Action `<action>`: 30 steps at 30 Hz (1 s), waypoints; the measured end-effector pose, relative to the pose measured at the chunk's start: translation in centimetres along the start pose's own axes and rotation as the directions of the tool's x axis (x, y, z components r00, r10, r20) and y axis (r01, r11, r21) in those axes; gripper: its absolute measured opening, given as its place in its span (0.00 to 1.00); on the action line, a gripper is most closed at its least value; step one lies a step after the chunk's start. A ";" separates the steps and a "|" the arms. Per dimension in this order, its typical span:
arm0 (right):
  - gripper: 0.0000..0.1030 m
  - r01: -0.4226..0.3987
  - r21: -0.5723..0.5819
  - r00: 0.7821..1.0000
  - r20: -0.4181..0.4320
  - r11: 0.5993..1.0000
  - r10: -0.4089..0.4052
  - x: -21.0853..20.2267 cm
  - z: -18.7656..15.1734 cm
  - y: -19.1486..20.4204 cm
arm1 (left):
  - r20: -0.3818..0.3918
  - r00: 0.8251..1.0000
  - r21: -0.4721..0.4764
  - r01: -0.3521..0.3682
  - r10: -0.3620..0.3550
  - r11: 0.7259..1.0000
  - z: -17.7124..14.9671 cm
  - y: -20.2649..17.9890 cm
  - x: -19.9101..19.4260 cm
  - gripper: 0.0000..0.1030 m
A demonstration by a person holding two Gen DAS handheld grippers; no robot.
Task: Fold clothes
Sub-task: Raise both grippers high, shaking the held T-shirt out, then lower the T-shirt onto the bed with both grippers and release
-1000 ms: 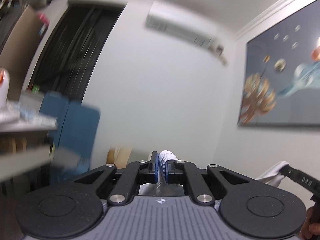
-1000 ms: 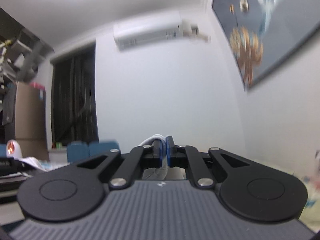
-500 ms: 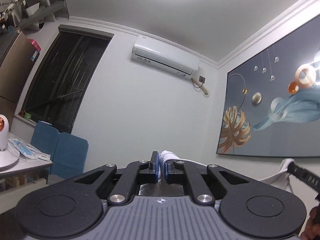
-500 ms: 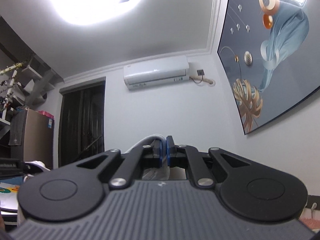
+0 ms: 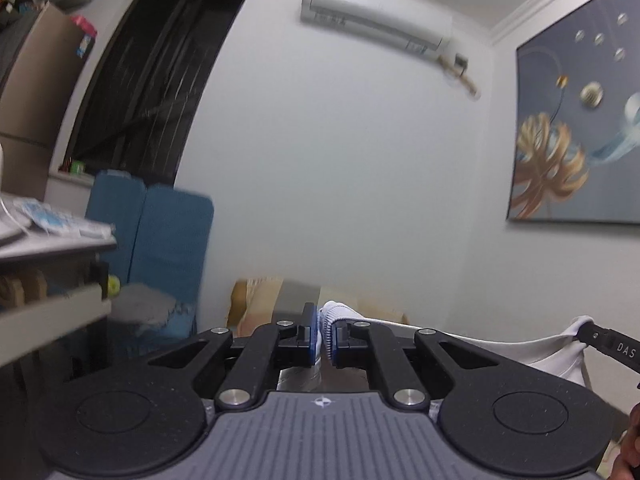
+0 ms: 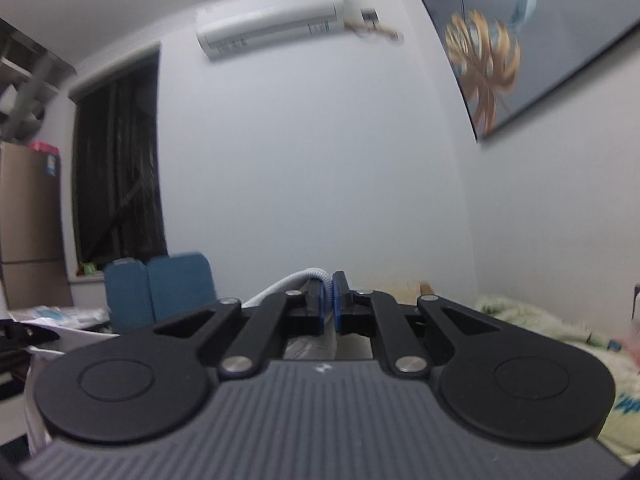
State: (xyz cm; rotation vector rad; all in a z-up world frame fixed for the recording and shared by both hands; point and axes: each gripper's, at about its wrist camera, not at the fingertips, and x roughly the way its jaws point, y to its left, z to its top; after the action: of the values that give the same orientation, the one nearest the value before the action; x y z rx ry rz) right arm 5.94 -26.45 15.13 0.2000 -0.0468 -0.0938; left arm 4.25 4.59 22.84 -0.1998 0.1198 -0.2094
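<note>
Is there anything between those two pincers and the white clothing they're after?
Nothing: the left hand-held gripper and right hand-held gripper each already pinch a bunched edge of the white garment.

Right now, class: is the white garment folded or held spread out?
Spread, not folded: the white garment stretches taut between the left gripper and the right gripper, both shut on its ribbed edge.

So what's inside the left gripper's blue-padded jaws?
A pinched fold of white ribbed garment in the left gripper; the cloth stretches rightward. What hangs below is hidden behind the gripper body.
</note>
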 end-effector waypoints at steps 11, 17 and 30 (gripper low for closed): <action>0.07 0.077 -0.024 0.965 -0.248 0.997 -0.080 27.5 -16.5 -4.4 | -0.224 0.971 0.027 -0.086 0.089 0.996 -14.1 5.7 31.9 0.08; 0.07 0.067 -0.056 0.907 -0.412 0.996 -0.084 39.1 -28.1 -8.0 | -0.362 0.924 0.054 -0.113 0.124 0.992 -24.2 8.9 45.9 0.09; 0.43 0.054 0.070 0.780 -0.626 0.996 0.002 42.9 -34.5 -11.8 | -0.547 0.829 0.042 -0.114 0.118 0.993 -33.5 14.1 53.7 0.33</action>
State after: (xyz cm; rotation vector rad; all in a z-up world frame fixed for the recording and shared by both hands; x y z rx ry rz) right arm 49.48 -35.34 -19.43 0.3093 0.6261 -0.0486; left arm 54.54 0.25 -17.94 -0.1190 0.7066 -0.1403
